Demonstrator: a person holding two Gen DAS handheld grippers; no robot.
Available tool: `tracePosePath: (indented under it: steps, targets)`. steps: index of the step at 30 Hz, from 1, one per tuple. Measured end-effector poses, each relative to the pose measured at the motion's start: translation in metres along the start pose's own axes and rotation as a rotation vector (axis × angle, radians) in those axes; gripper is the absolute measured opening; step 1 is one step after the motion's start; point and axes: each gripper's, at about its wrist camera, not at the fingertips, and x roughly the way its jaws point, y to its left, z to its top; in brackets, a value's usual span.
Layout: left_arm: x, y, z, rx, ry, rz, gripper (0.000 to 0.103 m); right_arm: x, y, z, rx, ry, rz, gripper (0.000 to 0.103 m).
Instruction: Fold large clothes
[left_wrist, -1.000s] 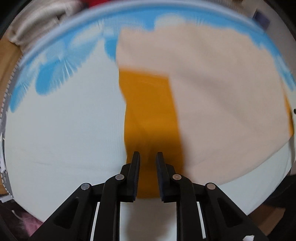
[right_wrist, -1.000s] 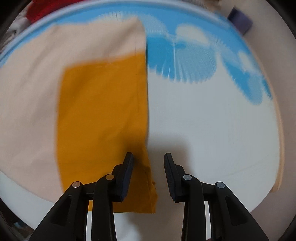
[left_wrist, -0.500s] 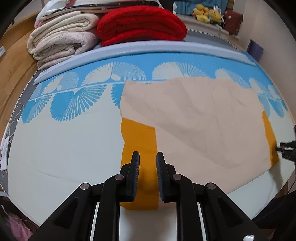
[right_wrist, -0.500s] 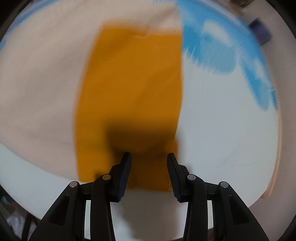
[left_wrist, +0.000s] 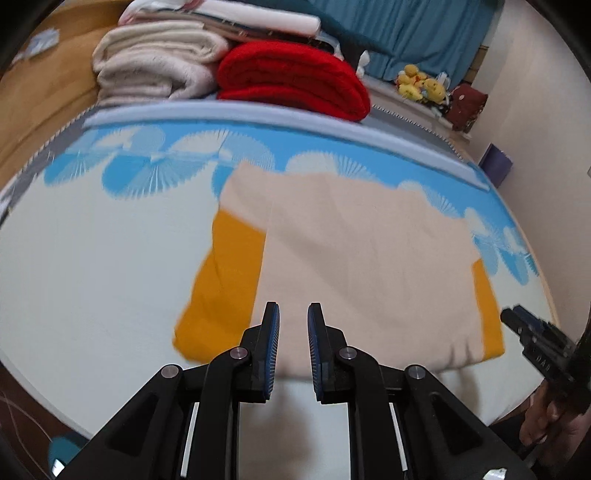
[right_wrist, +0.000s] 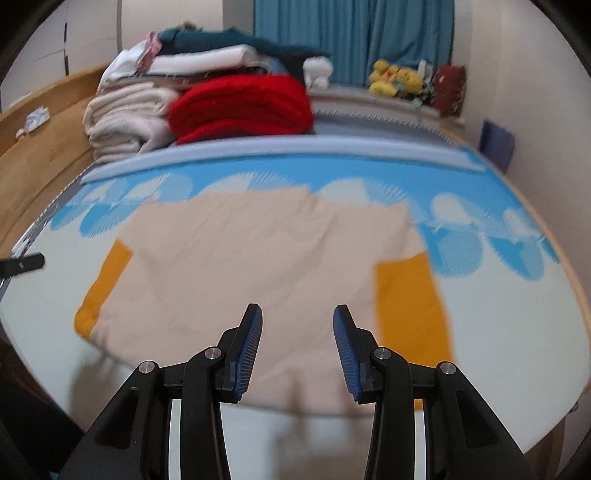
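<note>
We see a cream garment with orange sleeves (right_wrist: 258, 258) on a white bedsheet printed with blue fan shapes (right_wrist: 480, 206), beside a red folded blanket (right_wrist: 240, 107).

Garment (right_wrist: 258, 258) lies flat on bed (right_wrist: 517, 332), ahead of both grippers' fingers (right_wrist: 251, 347). Folded blankets (right_wrist: 236, 107) stacked behind garment, far left. Plush toys (right_wrist: 395, 83) beyond, far right.

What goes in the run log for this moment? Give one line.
stage: sleeves folded in | shirt: flat on bed | left tongs: closing, empty | right tongs: open, empty | both: above shirt's near edge
</note>
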Motion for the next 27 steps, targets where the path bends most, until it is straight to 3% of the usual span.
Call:
tracePosePath:
  steps: [3,9,12,13,17,20,21,22,24,27]
  targets:
    - [0.025,0.01,-0.029,-0.076,0.097,-0.008,0.01,0.036,0.016,-0.013,-0.041,0.05,0.029,0.041]
    - [0.042,0.022,-0.043,-0.113,0.151,-0.005,0.01,0.094,0.04,-0.032,-0.139,0.127,0.05,0.041]
    - [0.047,0.036,-0.043,-0.164,0.156,-0.017,0.01,0.15,0.049,-0.056,-0.17,0.364,0.052,0.043]
    - [0.052,0.043,-0.045,-0.197,0.176,-0.038,0.01,0.162,0.052,-0.063,-0.196,0.399,0.036,0.043]
    - [0.067,0.065,-0.052,-0.314,0.244,-0.087,0.01,0.15,0.062,-0.049,-0.191,0.356,0.034,0.047]
    - [0.076,0.076,-0.052,-0.385,0.269,-0.125,0.024,0.128,0.063,-0.035,-0.19,0.215,0.045,0.047]
    - [0.079,0.08,-0.053,-0.412,0.276,-0.129,0.039,0.13,0.062,-0.035,-0.194,0.209,0.031,0.047]
    - [0.082,0.084,-0.053,-0.445,0.281,-0.128,0.05,0.141,0.06,-0.038,-0.197,0.252,0.008,0.047]
    - [0.087,0.09,-0.052,-0.486,0.283,-0.12,0.055,0.169,0.053,-0.055,-0.183,0.396,-0.001,0.049]
    - [0.101,0.103,-0.049,-0.568,0.297,-0.157,0.055,0.172,0.054,-0.054,-0.166,0.404,0.0,0.051]
